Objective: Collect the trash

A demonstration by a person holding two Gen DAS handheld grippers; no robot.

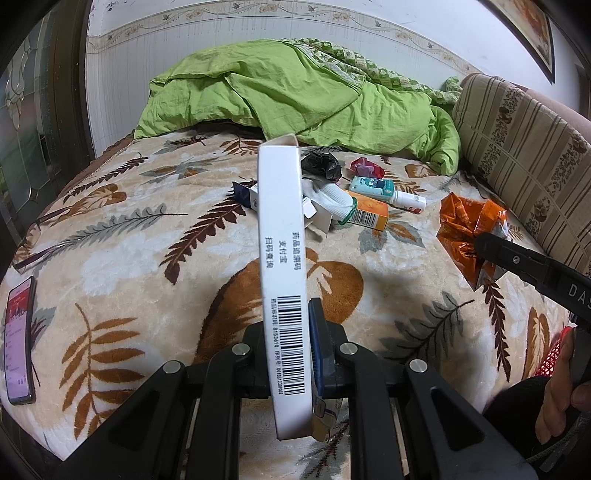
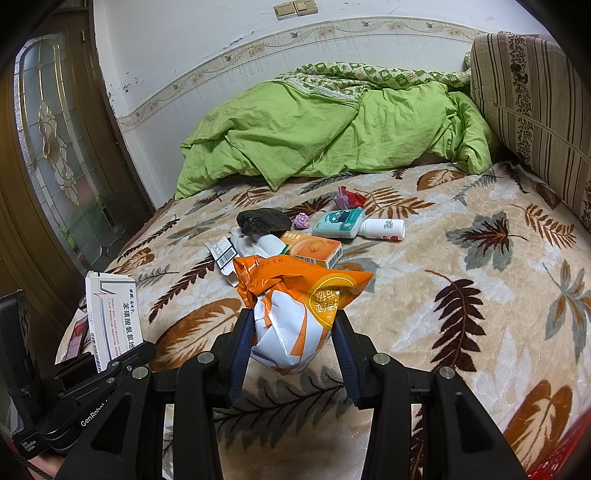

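A leaf-patterned blanket (image 2: 461, 266) covers the bed. The left gripper (image 1: 291, 354) is clamped on a white box (image 1: 282, 258), held on edge. The right gripper (image 2: 293, 343) squeezes an orange wrapper (image 2: 295, 302). Beyond its fingertips lie an orange box (image 2: 312, 253), sock (image 2: 255, 243) and bottle (image 2: 384, 229).

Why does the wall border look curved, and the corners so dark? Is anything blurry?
That is fisheye distortion. In the left wrist view the wall border bows and the corners go black; the white medicine box reads sharp, barcode included. In the right wrist view the border arches too; the orange snack bag shows slight glare, and the bed blanket is softly, evenly lit.
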